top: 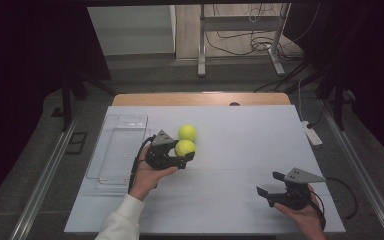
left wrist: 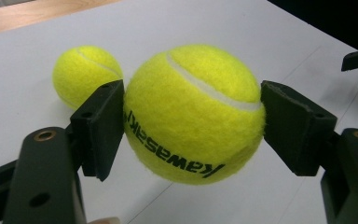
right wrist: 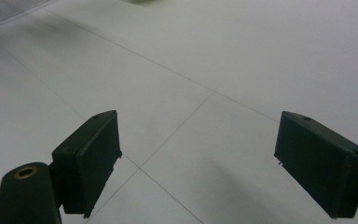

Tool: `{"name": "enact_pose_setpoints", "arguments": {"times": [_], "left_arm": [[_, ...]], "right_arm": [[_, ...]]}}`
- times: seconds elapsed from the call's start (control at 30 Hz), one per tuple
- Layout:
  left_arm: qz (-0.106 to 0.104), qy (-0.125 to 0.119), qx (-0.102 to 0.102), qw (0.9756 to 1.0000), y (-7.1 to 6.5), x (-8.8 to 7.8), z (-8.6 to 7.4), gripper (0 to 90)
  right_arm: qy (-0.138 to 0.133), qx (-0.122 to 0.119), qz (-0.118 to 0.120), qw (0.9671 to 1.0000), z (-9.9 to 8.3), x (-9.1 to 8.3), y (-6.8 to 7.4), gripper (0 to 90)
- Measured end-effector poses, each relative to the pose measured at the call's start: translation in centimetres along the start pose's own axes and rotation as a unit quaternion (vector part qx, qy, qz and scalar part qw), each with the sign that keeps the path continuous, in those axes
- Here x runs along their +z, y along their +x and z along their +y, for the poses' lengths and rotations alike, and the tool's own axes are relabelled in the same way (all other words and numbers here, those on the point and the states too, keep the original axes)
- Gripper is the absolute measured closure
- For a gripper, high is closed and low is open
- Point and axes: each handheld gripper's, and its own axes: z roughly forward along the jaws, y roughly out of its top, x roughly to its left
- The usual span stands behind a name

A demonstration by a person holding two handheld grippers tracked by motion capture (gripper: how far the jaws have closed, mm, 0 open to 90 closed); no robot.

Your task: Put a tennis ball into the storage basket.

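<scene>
- The near tennis ball [left wrist: 193,114] sits between the two black jaws of the left gripper [top: 182,156], both pads pressed against its sides; it is held just above the white table [top: 240,150], near the middle, slightly left
- A second tennis ball [top: 187,132] lies on the table just behind it, close but whether touching I cannot tell; a clear tray [top: 117,150] lies at the left edge
- Black lettering on the held ball reads "Kawasaki", upside down in the left gripper view
- The left hand [top: 150,177] reaches forward, white sleeve at the wrist; the right gripper [top: 270,184] rests low near the front right corner, jaws spread wide over bare table, pointing left
</scene>
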Motion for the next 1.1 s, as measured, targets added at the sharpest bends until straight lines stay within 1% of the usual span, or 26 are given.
{"name": "enact_pose_setpoints", "arguments": {"times": [0.2, 0.57, 1.1], "left_arm": [[-0.003, -0.007, -0.003, 1.0, 0.1, -0.6, 0.1, 26.5], [0.006, -0.026, -0.011, 0.9996, 0.7, -1.6, 0.1, 26.5], [0.014, -0.056, -0.018, 0.9982, 1.4, -3.5, 0.5, 26.4]], "right_arm": [[-0.001, 0.002, 0.0, 1.0, 0.0, 0.0, -0.1, 14.3], [-0.001, 0.001, 0.001, 1.0, 0.0, 0.0, -0.1, 14.3], [0.003, -0.001, -0.002, 1.0, 0.0, 0.0, -0.1, 14.3]]}}
